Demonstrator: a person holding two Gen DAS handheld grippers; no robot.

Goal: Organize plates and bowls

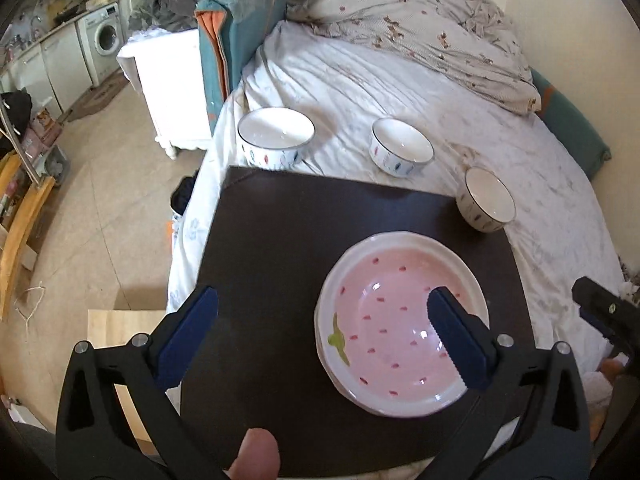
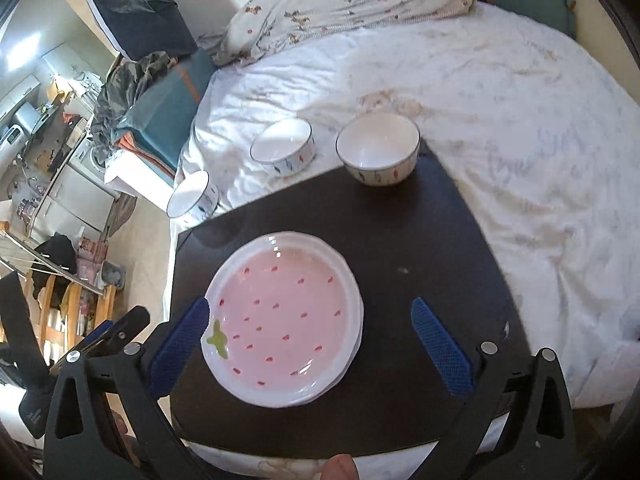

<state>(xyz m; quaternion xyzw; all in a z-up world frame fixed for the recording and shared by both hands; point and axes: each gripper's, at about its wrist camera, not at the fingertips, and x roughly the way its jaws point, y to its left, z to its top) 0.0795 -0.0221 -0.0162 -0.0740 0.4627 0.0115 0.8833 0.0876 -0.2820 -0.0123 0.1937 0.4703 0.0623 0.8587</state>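
Note:
A pink strawberry-pattern plate (image 1: 400, 320) (image 2: 280, 320) lies on top of a stack of white-rimmed plates on a dark board (image 1: 280, 240) (image 2: 420, 240). My left gripper (image 1: 323, 300) hovers above it, open, with nothing between its blue pads; its right finger hangs over the plate. My right gripper (image 2: 310, 306) is also open and empty above the plate. Three white bowls with leaf marks stand beyond: one (image 1: 489, 204) (image 2: 378, 154) on the board's far corner, two (image 1: 402, 146) (image 1: 276, 136) (image 2: 286, 148) (image 2: 194, 196) on the bed sheet. The right gripper's tip (image 1: 600, 316) shows in the left wrist view.
The board rests on a bed with a rumpled white sheet (image 2: 500, 120). A floral quilt (image 1: 420, 32) and folded teal blanket (image 1: 232, 40) lie at the back. A white cabinet (image 1: 172, 92), washing machine (image 1: 104, 36) and wooden rack (image 1: 24, 220) stand on the floor to the left.

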